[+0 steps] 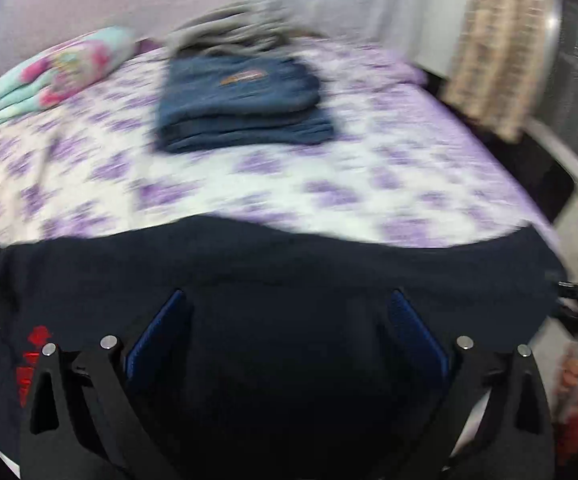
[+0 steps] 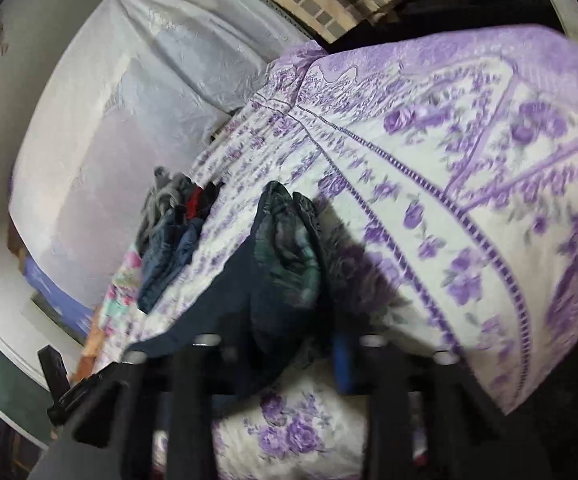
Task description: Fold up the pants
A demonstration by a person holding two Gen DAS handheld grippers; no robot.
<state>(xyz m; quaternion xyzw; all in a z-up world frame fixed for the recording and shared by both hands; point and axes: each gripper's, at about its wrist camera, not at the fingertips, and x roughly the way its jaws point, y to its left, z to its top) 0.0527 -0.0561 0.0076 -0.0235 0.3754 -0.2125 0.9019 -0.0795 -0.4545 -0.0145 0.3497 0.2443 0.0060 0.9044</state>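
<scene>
Left wrist view. The dark navy pants [image 1: 265, 272] are spread across the near edge of the bed [image 1: 289, 184], under the left gripper [image 1: 287, 320]. A folded blue pair [image 1: 241, 104] and a grey pile [image 1: 233, 28] lie farther back, well apart from the work. Risk judged: if the cloth is dragged without being gripped on this side, the fold may skew or the near edge may slip off the bed. The jaws are seen spread wide, blue pads [image 1: 157, 332] clear on both sides; nothing is pinched. Whether the pads brush the fabric below cannot be told through the blur.

Right wrist view. A bunched end of the pants [image 2: 285, 256] is seen rising between the fingers of the right gripper [image 2: 289, 352], the view strongly rolled. Risk judged: only a thick wad seems caught, so layers may slide out and the fold could open. The jaws are drawn narrow around that bunch and appear to pinch it; firm contact is likely but blurred.
</scene>
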